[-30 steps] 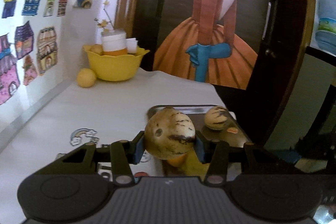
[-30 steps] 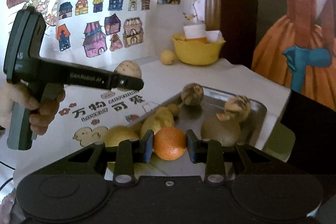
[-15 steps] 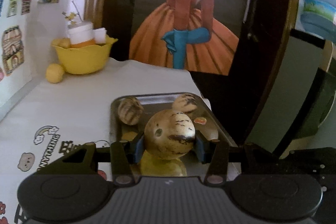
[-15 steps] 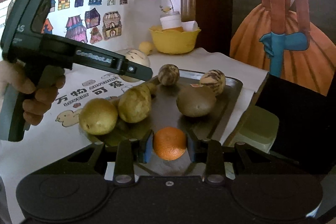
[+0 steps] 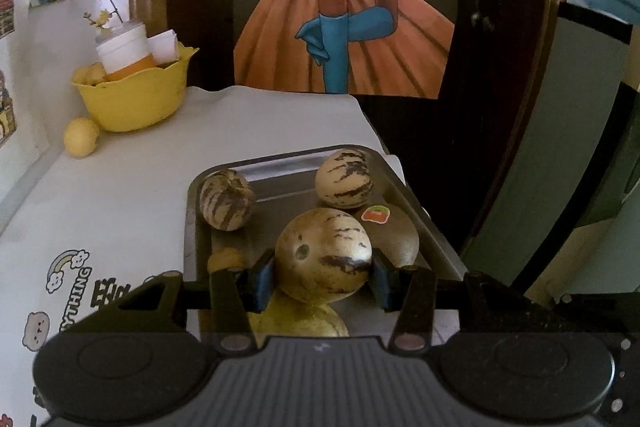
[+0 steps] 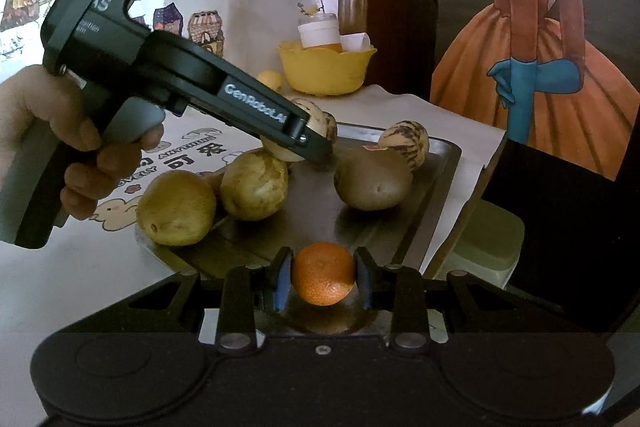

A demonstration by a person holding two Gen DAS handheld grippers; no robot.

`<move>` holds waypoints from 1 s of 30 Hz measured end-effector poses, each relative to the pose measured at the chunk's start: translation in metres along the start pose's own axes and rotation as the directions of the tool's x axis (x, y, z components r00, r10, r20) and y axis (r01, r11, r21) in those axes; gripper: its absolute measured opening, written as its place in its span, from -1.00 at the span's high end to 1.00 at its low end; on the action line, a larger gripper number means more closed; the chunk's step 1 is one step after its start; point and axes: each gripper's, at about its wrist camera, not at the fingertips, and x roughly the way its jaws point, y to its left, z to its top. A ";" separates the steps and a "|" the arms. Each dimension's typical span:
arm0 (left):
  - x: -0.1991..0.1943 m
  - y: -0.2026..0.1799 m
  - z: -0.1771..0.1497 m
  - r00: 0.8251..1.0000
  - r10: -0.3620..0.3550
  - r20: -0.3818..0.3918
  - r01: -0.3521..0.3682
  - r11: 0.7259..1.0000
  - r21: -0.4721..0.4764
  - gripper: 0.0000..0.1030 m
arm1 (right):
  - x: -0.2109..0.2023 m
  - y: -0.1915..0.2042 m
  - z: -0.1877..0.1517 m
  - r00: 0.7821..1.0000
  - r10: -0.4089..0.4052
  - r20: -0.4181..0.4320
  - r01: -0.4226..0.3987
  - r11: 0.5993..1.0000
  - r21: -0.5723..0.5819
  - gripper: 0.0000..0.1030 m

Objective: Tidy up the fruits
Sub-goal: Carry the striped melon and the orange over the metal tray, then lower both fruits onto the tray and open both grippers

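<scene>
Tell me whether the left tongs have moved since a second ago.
Yes. The left tongs, gripping the striped melon, have swung right, from beside the metal tray to over it.

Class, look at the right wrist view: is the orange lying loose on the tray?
No, the orange is clamped between the pads of the right gripper, above the tray.

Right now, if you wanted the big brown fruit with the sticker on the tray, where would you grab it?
Probably across the middle of the brown fruit, on its narrow sides, coming from above. It lies on its side on the tray, long and egg-shaped, with a striped fruit close behind it.
</scene>
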 end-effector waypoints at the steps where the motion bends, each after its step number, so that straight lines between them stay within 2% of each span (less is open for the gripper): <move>1: 0.002 -0.002 0.001 1.000 0.003 -0.005 -0.003 1.000 0.005 -0.01 | 0.002 0.000 0.000 1.000 -0.002 -0.002 0.002 1.000 0.001 0.32; 11: 0.019 -0.005 0.012 0.997 0.018 -0.075 -0.016 1.000 0.019 -0.01 | 0.007 0.004 -0.004 1.000 -0.022 -0.002 0.022 1.000 -0.001 0.31; 18: 0.024 0.010 0.016 0.994 0.011 -0.111 -0.017 0.998 -0.053 -0.01 | 0.010 0.010 -0.004 0.999 -0.040 0.000 0.040 0.999 -0.022 0.31; 22: 0.032 0.019 0.011 0.987 0.040 -0.154 -0.053 0.996 -0.076 -0.02 | 0.011 0.012 -0.004 0.999 -0.046 -0.001 0.046 0.999 -0.026 0.31; 30: 0.037 0.019 0.007 0.989 0.037 -0.146 -0.047 0.997 -0.068 -0.02 | 0.012 0.014 -0.003 0.998 -0.056 -0.003 0.056 0.998 -0.033 0.31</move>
